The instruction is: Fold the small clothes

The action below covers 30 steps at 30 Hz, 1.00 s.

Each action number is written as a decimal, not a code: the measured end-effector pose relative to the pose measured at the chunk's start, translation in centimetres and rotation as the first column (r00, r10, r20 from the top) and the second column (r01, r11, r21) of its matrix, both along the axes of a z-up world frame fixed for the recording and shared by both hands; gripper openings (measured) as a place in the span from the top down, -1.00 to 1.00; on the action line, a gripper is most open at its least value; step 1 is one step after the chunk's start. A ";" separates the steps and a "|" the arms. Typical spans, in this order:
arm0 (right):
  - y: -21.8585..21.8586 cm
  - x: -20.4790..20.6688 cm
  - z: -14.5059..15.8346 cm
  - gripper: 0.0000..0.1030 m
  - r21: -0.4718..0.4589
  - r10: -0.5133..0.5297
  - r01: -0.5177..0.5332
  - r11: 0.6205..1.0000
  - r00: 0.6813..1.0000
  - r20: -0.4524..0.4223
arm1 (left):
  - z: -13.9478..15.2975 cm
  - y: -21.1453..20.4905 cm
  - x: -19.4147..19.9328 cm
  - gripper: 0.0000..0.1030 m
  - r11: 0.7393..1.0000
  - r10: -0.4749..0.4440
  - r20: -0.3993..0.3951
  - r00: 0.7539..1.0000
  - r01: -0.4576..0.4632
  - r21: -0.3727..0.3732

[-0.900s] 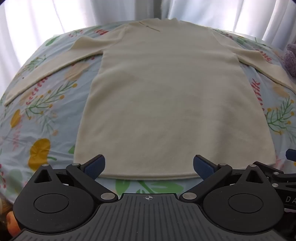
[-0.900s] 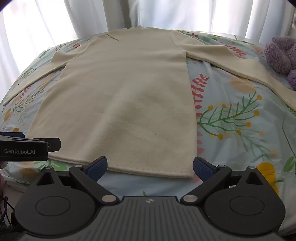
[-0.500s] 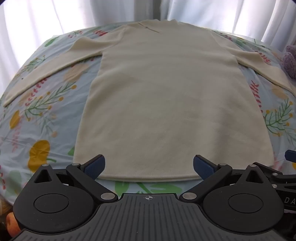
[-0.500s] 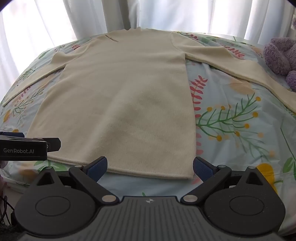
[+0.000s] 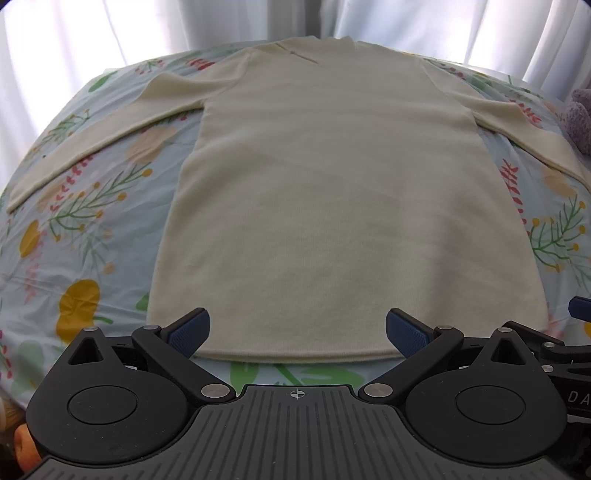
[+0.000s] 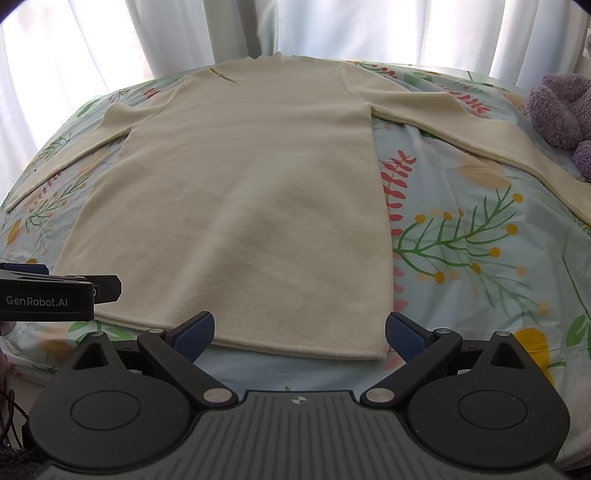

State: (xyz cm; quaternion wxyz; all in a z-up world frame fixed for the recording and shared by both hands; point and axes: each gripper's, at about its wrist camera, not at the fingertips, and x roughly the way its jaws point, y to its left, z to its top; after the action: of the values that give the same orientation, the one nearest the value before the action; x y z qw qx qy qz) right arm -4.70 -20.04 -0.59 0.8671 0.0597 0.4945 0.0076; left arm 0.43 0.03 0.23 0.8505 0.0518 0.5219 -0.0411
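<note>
A cream long-sleeved knit top (image 5: 332,192) (image 6: 251,192) lies flat and face up on a floral bedsheet (image 5: 85,236), collar far away, both sleeves spread out to the sides. Its hem (image 5: 295,356) runs just in front of my left gripper (image 5: 297,332), which hovers open over the hem's middle with nothing between the blue pads (image 5: 188,332). My right gripper (image 6: 299,332) is open too, above the hem's right part, its right pad (image 6: 404,334) near the bottom right corner (image 6: 380,354) of the top. Each gripper's black body shows at the edge of the other's view.
A purple plush toy (image 6: 561,110) sits at the far right beside the right sleeve (image 6: 480,140). White curtains (image 6: 332,29) hang behind the bed. The left sleeve (image 5: 92,140) reaches toward the bed's left edge. Floral sheet (image 6: 480,240) shows on both sides of the top.
Both views have edged slightly forward, so the hem sits a little lower and closer to the pads. Neither gripper has changed its opening, and the top has not moved.
</note>
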 end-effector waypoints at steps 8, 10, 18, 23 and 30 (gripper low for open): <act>0.0 0.1 0.0 -0.92 -0.002 0.003 -0.003 1.000 1.000 0.001 | -0.1 0.0 0.1 -1.00 1.000 -0.003 -0.002 1.000 0.003 -0.002; -0.1 0.0 0.0 -0.92 -0.001 0.001 -0.001 1.000 1.000 0.004 | -0.1 0.0 0.1 -1.00 1.000 -0.005 -0.003 1.000 0.005 -0.001; -0.2 0.1 -0.1 -0.92 0.003 0.002 -0.002 1.000 1.000 -0.004 | -0.1 -0.1 0.1 -1.00 1.000 -0.003 -0.004 1.000 0.003 0.003; -0.1 0.3 -0.2 -0.92 0.000 0.006 -0.006 1.000 1.000 -0.005 | -0.1 0.0 0.0 -1.00 1.000 -0.001 -0.003 1.000 0.001 0.000; 0.0 0.3 -0.2 -0.92 -0.001 0.006 -0.006 1.000 1.000 -0.004 | -0.1 0.0 0.1 -1.00 1.000 -0.001 -0.007 1.000 0.001 0.002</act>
State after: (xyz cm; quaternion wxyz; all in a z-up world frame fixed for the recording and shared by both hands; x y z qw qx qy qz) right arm -4.41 -20.04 -0.80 0.8662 0.0575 0.4963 0.0099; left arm 0.54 -0.01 0.11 0.8487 0.0527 0.5247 -0.0413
